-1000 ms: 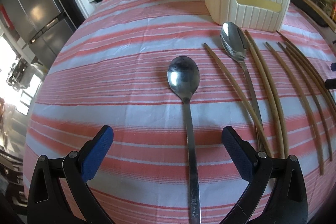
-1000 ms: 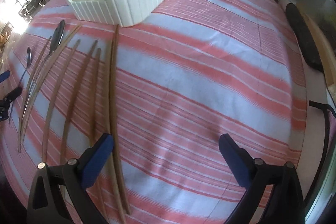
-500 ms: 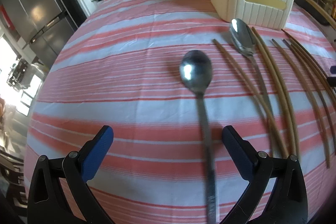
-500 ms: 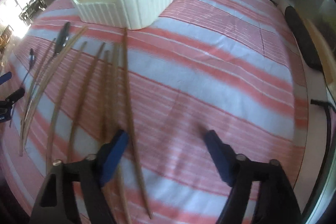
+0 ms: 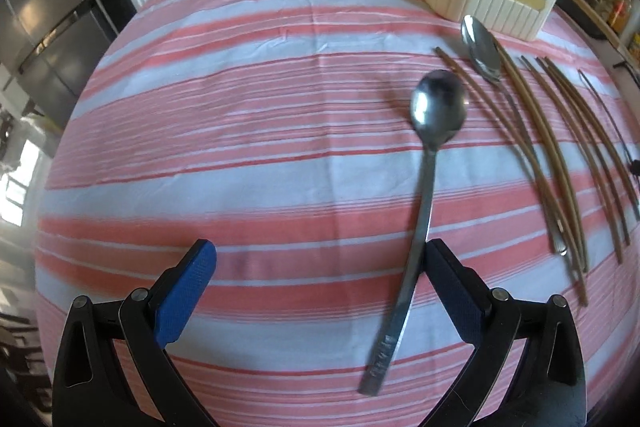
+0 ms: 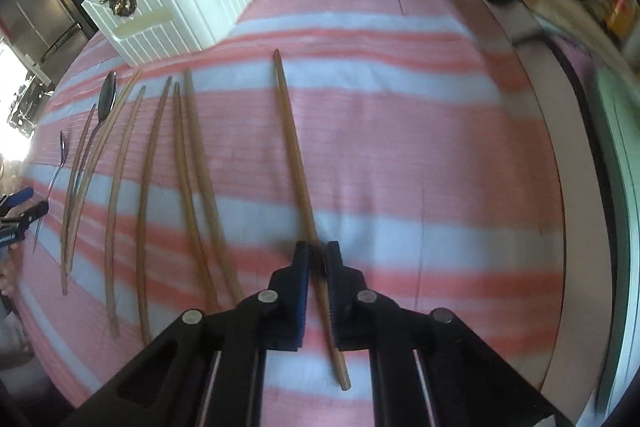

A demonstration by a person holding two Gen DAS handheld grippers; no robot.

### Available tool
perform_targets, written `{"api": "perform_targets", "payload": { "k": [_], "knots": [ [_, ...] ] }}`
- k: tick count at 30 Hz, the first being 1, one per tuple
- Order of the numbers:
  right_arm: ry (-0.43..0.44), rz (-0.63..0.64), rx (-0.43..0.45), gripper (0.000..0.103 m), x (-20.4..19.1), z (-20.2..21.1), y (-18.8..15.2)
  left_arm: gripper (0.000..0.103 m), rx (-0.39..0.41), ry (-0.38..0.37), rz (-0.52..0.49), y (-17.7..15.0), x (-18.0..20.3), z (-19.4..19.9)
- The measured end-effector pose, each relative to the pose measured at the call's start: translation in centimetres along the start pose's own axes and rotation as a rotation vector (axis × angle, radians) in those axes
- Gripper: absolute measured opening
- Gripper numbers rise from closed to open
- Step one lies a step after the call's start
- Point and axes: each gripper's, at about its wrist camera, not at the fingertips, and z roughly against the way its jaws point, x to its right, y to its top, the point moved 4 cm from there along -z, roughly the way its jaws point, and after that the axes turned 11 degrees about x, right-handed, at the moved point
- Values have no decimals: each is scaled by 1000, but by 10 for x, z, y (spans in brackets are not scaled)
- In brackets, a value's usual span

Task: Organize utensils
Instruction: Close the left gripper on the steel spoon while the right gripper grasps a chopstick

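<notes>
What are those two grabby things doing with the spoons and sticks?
They're tidying utensils on a striped cloth. The right gripper has pinched one chopstick. The left gripper is open around a spoon, not gripping yet. Another spoon and more chopsticks lie near the white holder.
</notes>
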Motion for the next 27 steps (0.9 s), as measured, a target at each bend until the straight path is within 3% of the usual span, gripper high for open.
{"api": "perform_targets", "payload": {
  "k": [3,5,7,11,14,16,18,22,25,27],
  "knots": [
    [25,-28,-33,12,-2,6,-4,103,-10,25,-72,6,0,-1],
    [34,-19,-42,32,-5,6,-3,103,-22,35,-132,10,5,-2],
    [22,8,-40,39,-8,4,2,103,-29,52,-158,15,10,-3],
    [16,68,-55,39,-14,-6,17,102,5,76,-247,31,29,-8],
    [4,121,-62,39,-20,-17,33,81,5,16,-223,43,39,-15],
    [6,145,-63,39,-23,-25,46,74,6,-5,-209,49,44,-17],
    [9,160,-55,40,-27,-32,56,61,12,-30,-209,53,50,-18],
    [1,166,-29,38,-34,-50,82,9,6,-127,-177,59,64,-17],
    [-35,161,0,6,-38,-61,99,5,32,-123,-171,69,65,-22],
    [-31,122,14,6,-38,-63,106,1,58,-153,-125,79,56,-16]
  ]
}}
